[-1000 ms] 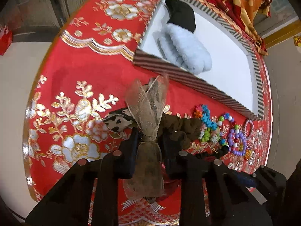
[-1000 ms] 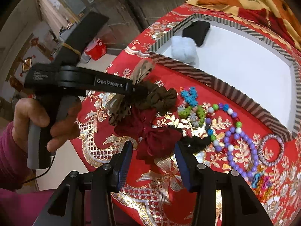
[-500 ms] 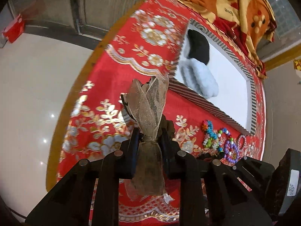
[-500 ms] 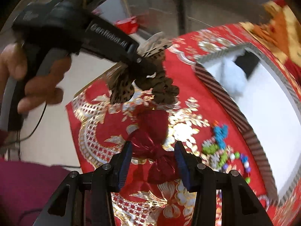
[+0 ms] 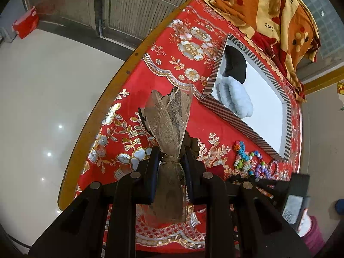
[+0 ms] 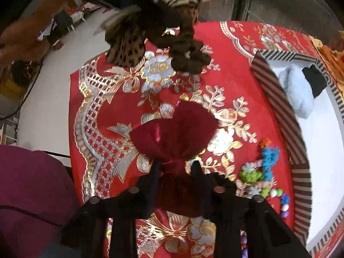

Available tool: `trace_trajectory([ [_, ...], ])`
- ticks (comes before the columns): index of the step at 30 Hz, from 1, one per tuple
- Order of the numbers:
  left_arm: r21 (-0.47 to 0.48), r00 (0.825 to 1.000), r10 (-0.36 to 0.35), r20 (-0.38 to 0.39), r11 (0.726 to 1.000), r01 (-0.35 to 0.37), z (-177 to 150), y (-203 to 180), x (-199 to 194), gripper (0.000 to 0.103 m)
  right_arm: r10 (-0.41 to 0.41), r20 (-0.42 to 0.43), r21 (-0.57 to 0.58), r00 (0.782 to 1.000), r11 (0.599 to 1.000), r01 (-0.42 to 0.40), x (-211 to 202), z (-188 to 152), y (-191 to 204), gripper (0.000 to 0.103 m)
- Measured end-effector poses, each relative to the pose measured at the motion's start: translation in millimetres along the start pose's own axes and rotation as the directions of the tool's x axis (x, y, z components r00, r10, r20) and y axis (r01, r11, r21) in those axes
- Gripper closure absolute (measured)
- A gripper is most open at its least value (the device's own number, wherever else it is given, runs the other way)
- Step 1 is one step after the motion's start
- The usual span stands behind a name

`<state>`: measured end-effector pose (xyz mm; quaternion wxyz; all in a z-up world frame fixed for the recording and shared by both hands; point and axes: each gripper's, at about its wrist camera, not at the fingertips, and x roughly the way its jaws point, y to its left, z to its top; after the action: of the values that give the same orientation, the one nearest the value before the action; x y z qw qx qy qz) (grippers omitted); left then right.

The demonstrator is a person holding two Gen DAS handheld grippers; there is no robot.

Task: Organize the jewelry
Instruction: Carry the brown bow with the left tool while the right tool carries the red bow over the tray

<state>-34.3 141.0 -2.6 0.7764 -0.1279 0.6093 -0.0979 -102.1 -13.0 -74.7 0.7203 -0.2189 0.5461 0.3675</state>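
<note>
My left gripper [image 5: 171,161] is shut on the knot of a tan mesh and leopard-print hair bow [image 5: 168,120], held well above the red table. In the right wrist view the same bow [image 6: 129,40] hangs at the top with a brown scrunchie [image 6: 189,56] dangling from it. My right gripper [image 6: 175,167] is shut on the knot of a dark red bow [image 6: 174,129], lifted over the cloth. The striped-rim white tray [image 5: 228,116] holds a pale blue fluffy scrunchie [image 5: 236,99] and a black one [image 5: 235,65].
Coloured bead bracelets [image 5: 251,161] and a blue-green hair tie [image 6: 260,167] lie on the red and gold tablecloth [image 5: 182,40] beside the tray. An orange blanket [image 5: 268,10] lies beyond the tray. The table's wooden edge [image 5: 94,124] runs along the left, with floor below.
Both grippers have risen well above the table. The right gripper has closed on the dark red bow and lifted it. The left still holds the tan bow, now higher.
</note>
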Motion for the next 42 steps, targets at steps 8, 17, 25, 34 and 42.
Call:
trace_trajectory([
  [8, 0.04, 0.999, -0.015, 0.045, 0.999, 0.013, 10.4, -17.9, -20.8, 0.082, 0.064, 0.18, 0.24, 0.982, 0.965, -0.107, -48.1, -13.5, -25.7, 0.085],
  [17, 0.148, 0.995, -0.065, 0.075, 0.987, 0.054, 25.5, -66.6, -33.7, 0.082, -0.021, 0.348, 0.466, 0.937, 0.872, -0.153, -111.0, -27.7, -65.3, 0.085],
  [25, 0.265, 0.992, -0.08, 0.096, 0.963, 0.052, 45.0, -128.4, -29.5, 0.082, -0.171, 0.376, 0.625, 0.911, 0.773, -0.112, -151.2, -47.5, -109.4, 0.085],
  [34, 0.344, 0.991, -0.065, 0.113, 0.939, 0.022, 73.6, -177.1, -11.1, 0.082, -0.267, 0.36, 0.713, 0.894, 0.696, -0.079, -177.5, -60.7, -153.4, 0.085],
  [42, 0.356, 0.994, -0.036, 0.107, 0.935, -0.004, 96.7, -200.7, 13.6, 0.082, -0.282, 0.343, 0.746, 0.896, 0.661, -0.078, -173.6, -59.2, -186.5, 0.085],
])
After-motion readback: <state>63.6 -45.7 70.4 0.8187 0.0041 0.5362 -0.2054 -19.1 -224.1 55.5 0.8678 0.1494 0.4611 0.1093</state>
